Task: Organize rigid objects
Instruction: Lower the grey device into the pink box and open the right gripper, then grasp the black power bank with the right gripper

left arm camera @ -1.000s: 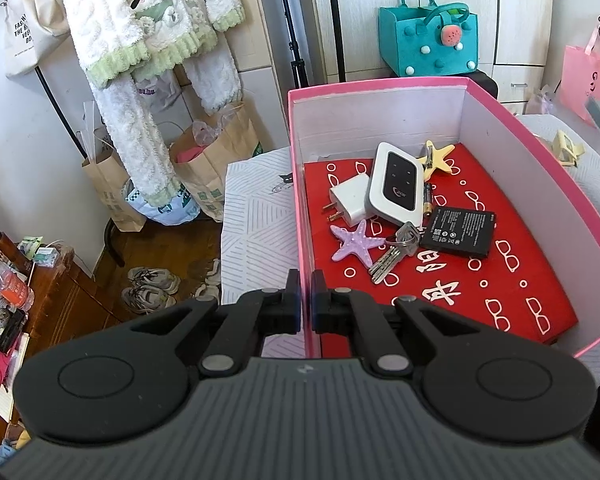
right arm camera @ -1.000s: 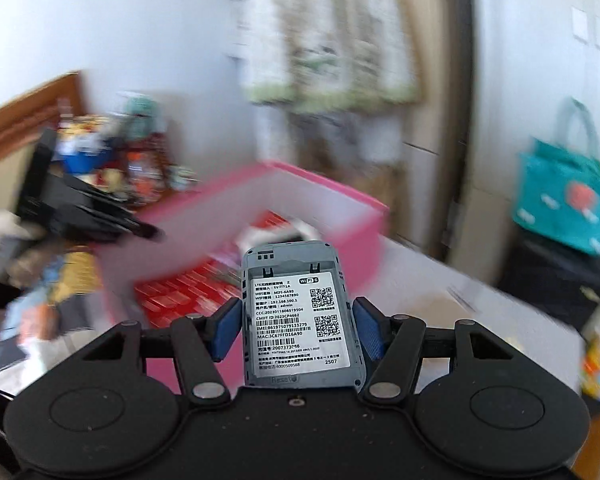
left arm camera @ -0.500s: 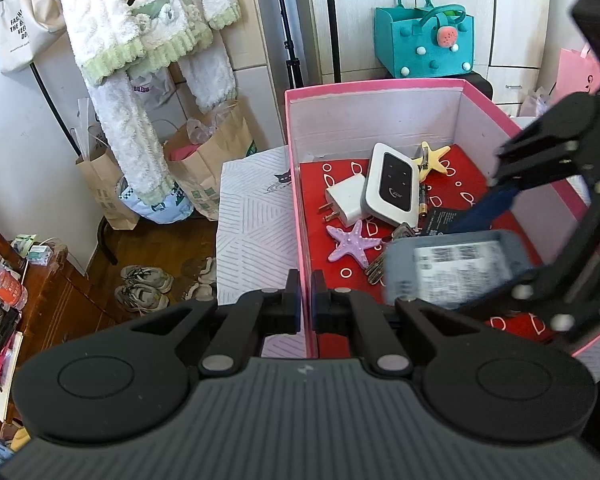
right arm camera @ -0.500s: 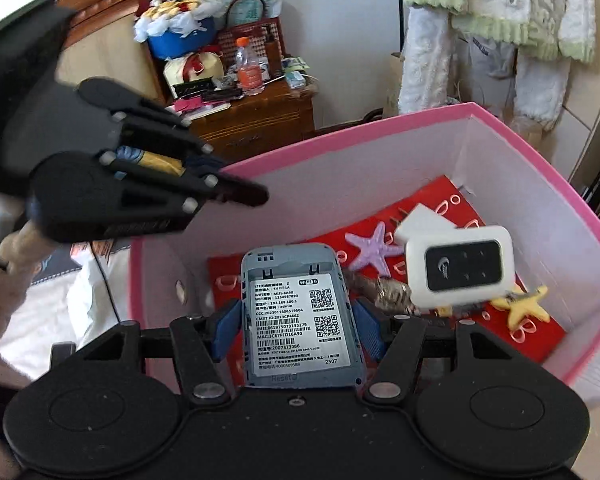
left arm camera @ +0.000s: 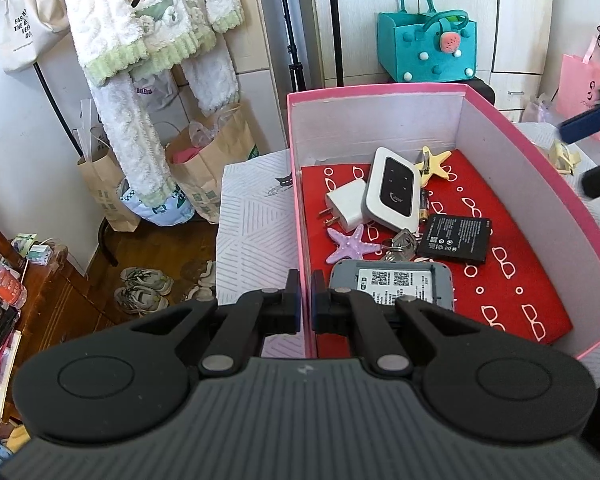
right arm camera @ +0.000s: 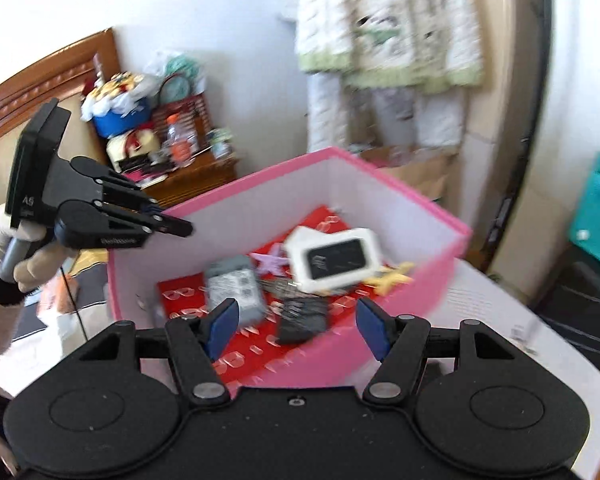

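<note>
1. Right wrist view: the right gripper [right arm camera: 296, 326] stands spread with nothing between its blue pads, just outside the near wall of the pink box [right arm camera: 384, 182].
2. From it, the grey router cover [right arm camera: 233, 288] lies label-up on the box's red lining at about 11 o'clock, long axis running roughly 12 to 6, apart from the pads.
3. At 12 o'clock lies the black battery [right arm camera: 302, 318]; the white router [right arm camera: 334, 258] is beyond at 1 o'clock.
4. At 10 o'clock, the left gripper [right arm camera: 180, 226] is pressed together, pinching the box's wall.
5. Judgement: the right hand is free for the next loose piece; a yellow clip [left arm camera: 565, 156] lies outside the box on the bed.
</note>
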Action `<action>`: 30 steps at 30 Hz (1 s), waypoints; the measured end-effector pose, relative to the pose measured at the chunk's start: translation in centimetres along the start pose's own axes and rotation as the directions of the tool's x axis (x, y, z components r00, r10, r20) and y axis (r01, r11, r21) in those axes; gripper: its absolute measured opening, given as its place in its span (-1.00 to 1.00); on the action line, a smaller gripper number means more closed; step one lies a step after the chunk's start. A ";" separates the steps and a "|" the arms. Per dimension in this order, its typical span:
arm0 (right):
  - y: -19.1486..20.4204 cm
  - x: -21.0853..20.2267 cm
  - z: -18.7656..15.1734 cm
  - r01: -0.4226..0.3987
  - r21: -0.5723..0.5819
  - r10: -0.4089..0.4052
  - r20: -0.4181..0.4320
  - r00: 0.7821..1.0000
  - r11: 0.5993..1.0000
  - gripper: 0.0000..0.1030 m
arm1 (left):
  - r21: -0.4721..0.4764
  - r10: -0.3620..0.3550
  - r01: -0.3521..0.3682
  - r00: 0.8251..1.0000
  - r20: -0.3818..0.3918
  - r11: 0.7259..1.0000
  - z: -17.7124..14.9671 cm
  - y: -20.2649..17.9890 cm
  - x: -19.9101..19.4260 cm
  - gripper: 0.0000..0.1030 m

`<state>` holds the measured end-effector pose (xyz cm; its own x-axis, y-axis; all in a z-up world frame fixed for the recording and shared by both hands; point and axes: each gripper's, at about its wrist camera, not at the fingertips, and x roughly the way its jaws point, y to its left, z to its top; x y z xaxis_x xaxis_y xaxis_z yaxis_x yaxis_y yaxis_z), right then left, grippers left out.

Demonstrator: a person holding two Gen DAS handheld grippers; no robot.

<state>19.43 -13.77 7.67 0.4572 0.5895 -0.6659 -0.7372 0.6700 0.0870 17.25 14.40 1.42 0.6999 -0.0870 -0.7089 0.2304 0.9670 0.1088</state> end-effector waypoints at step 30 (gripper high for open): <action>-6.6 4.3 -9.6 0.214 -0.009 -0.215 -0.003 0.977 0.977 0.43 | 0.009 0.032 -0.032 0.999 -0.018 0.999 0.4 -0.5 -0.2 -0.93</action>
<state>21.44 -19.98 -2.90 0.6031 0.4306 -0.6714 -0.6264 0.7769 -0.0644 17.29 13.79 1.80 0.6944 -0.0516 -0.7177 0.2139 0.9671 0.1374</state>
